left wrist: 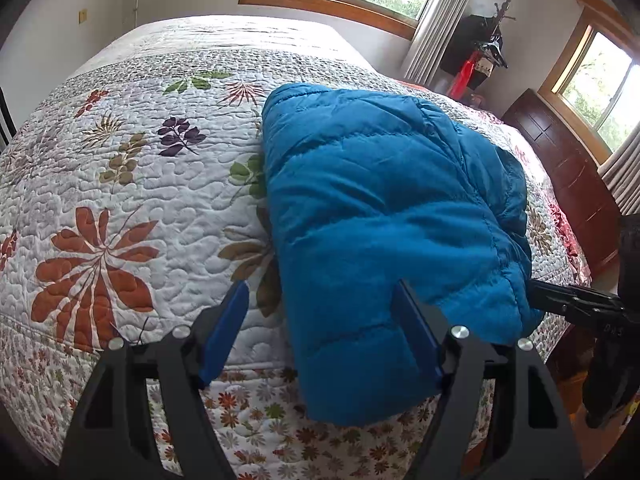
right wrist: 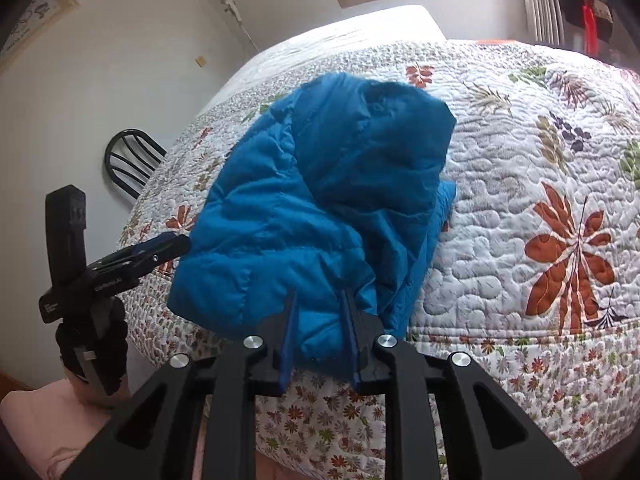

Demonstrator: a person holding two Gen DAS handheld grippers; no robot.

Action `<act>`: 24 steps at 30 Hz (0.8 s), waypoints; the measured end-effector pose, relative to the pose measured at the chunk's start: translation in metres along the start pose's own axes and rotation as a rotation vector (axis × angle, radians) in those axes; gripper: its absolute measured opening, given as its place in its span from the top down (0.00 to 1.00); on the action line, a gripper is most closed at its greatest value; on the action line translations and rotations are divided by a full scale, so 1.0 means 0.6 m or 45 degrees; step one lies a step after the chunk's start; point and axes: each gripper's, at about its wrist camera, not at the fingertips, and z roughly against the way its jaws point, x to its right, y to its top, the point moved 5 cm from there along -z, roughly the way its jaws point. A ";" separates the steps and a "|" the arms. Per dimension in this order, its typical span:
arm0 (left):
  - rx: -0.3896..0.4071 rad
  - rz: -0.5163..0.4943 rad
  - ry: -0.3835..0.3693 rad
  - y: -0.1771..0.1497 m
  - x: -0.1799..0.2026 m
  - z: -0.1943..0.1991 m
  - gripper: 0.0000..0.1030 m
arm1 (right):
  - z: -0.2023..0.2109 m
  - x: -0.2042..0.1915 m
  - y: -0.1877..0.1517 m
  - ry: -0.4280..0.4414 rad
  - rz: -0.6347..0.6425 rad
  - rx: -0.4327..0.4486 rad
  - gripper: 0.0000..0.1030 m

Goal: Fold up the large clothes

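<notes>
Jacket: blue puffy jacket (left wrist: 384, 216), already bundled into a thick fold, lies at the near edge of the bed (left wrist: 132, 184), one end drooping over the side.
Left gripper: left gripper (left wrist: 320, 336) hangs above the near left corner with jaws wide apart, pads touching nothing.
Right gripper: right gripper (right wrist: 320, 332) has jaws nearly closed around a bulge of the near hem; it seems pinched, though the pads' contact is partly hidden.
Step in hand: likely tidying or shifting the bundle.
Doing it well: keep layers stacked, move both ends together, avoid dragging the quilt.
</notes>
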 end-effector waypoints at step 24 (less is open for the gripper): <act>-0.071 0.013 -0.076 -0.035 -0.004 -0.075 0.13 | -0.077 0.032 -0.043 0.055 -0.095 -0.038 0.84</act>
